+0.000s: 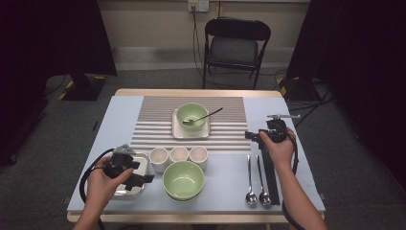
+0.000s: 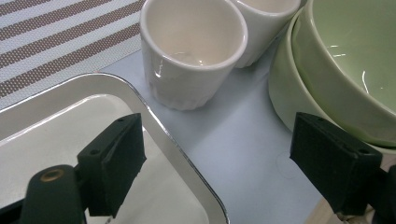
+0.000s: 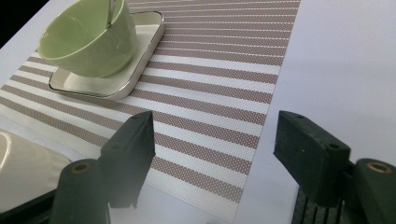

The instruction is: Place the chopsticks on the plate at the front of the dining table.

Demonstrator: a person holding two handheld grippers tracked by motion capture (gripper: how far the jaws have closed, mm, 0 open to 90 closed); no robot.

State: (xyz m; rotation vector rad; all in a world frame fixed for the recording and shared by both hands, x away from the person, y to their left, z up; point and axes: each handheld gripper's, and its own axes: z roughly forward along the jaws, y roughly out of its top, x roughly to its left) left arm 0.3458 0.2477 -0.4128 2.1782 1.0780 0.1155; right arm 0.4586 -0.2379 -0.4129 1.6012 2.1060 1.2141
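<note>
Looking down from the high view, the table (image 1: 119,108) carries a striped mat (image 1: 158,120) at its middle, and on that mat a square white plate (image 1: 178,132) holds a green bowl (image 1: 192,115) with a spoon (image 1: 207,116) leaning in it. Nearer the person stand three white cups (image 1: 178,155) in a row, with a stack of green bowls (image 1: 183,179) just in front of them. The left claw (image 1: 136,172) hangs over a white tray (image 1: 140,160) at the left, close beside the cups. The right claw (image 1: 251,136) hovers at the mat's right edge, above two spoons (image 1: 256,191) and a dark strip (image 1: 269,177) lying on the table.

In the left gripper view the jaws stand wide apart with nothing between them. One jaw sits over the white tray (image 2: 70,93), the other over the rim of the stacked green bowls (image 2: 345,70). The nearest white cup (image 2: 191,51) stands upright just beyond the tray's corner, touching a second cup (image 2: 266,18) behind it.

In the right gripper view the jaws are likewise spread and empty, over the edge of the striped mat (image 3: 219,88). Farther off, the green bowl (image 3: 88,39) rests on its square plate (image 3: 130,70), well apart from the claw.
</note>
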